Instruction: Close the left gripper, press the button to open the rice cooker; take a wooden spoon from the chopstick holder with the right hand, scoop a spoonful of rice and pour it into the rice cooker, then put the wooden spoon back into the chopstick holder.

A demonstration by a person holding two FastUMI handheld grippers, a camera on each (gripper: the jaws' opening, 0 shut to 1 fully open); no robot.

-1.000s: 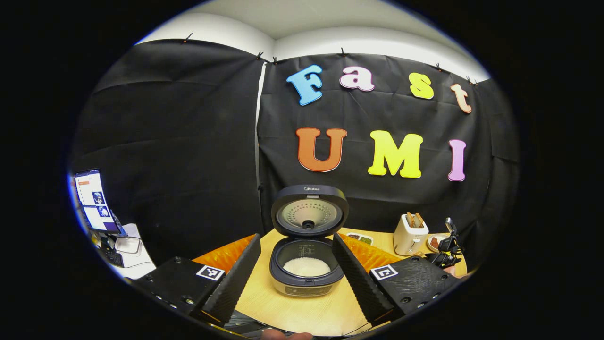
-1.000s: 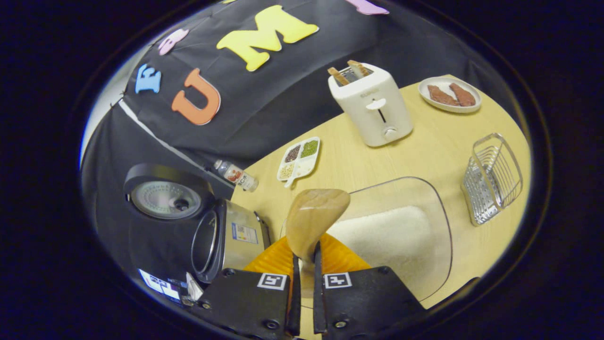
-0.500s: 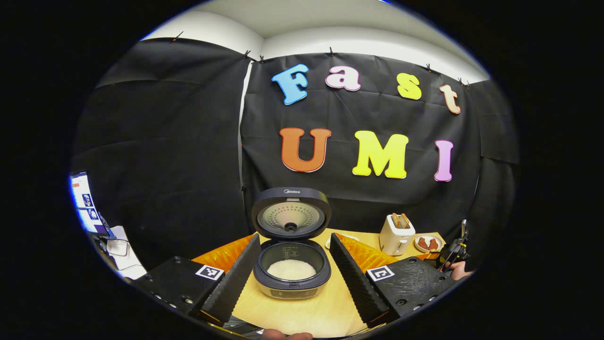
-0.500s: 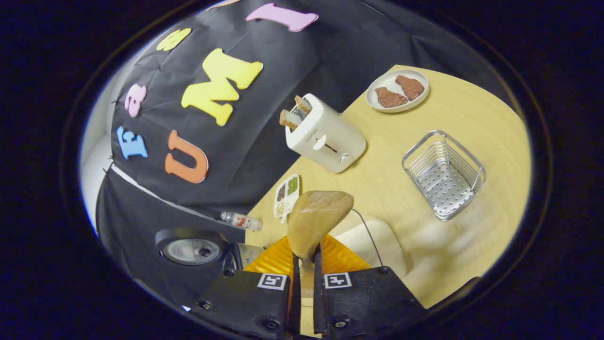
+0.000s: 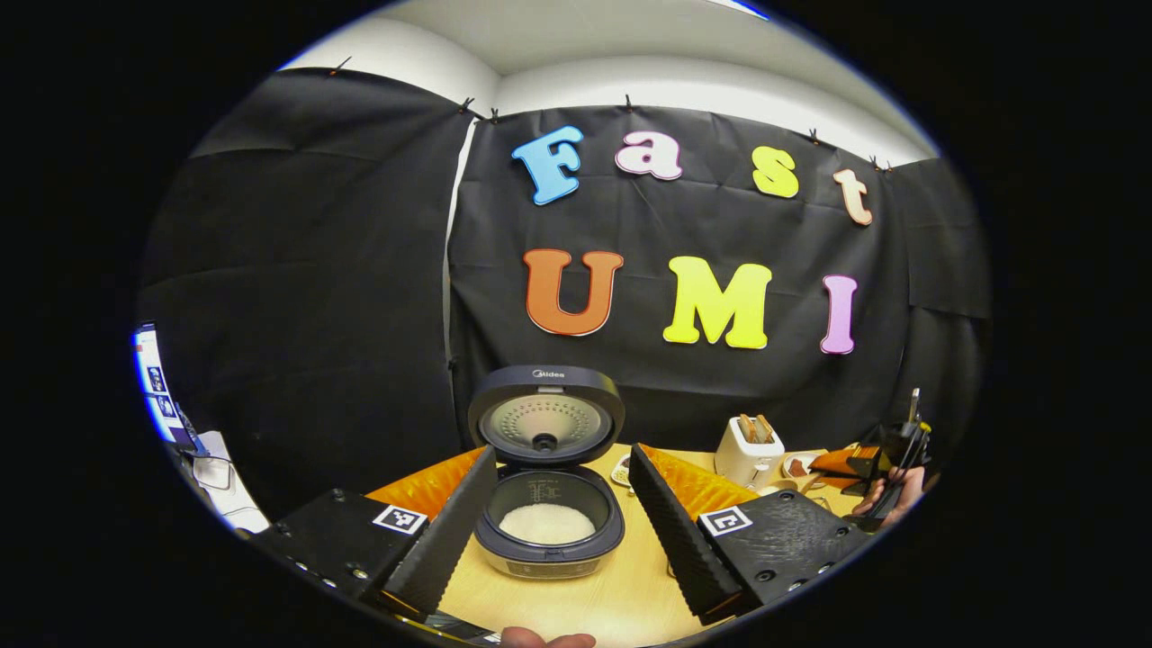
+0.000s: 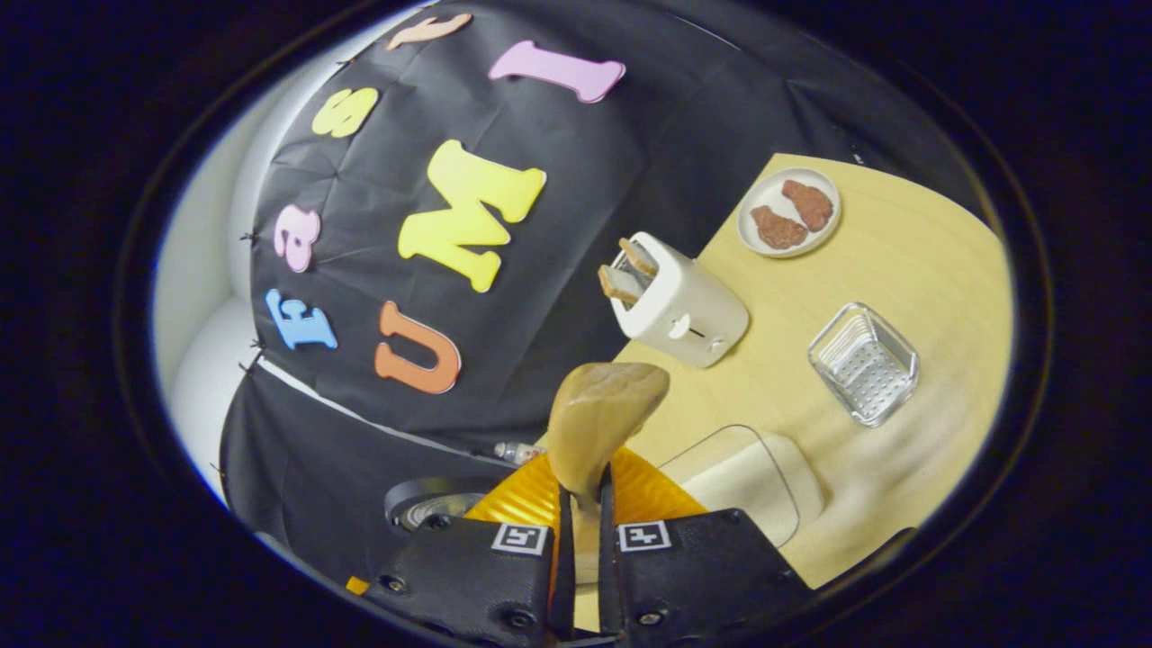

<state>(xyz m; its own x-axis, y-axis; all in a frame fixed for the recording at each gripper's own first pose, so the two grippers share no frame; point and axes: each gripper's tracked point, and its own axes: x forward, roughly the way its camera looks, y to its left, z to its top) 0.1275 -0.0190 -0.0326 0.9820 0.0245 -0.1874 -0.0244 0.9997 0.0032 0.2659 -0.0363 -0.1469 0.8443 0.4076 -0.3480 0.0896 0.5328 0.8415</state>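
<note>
2 fingers of the right gripper [image 6: 580, 504] pinch the wooden spoon [image 6: 601, 418] — left gripper [image 5: 558, 531] frames the rice cooker [image 5: 547, 504].

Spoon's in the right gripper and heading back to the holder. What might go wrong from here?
1. The right gripper pinches the wooden spoon low on its handle, so the bowl may swing or slip.
2. The chopstick holder is a light wire basket; a skewed entry may tip it.
3. The rice cooker stands open; grains left on the spoon may drop onto the table.

dark grey rice cooker [image 5: 547, 540] (white rice [image 5: 545, 523] inside), cream toaster [image 6: 681, 301].
</note>
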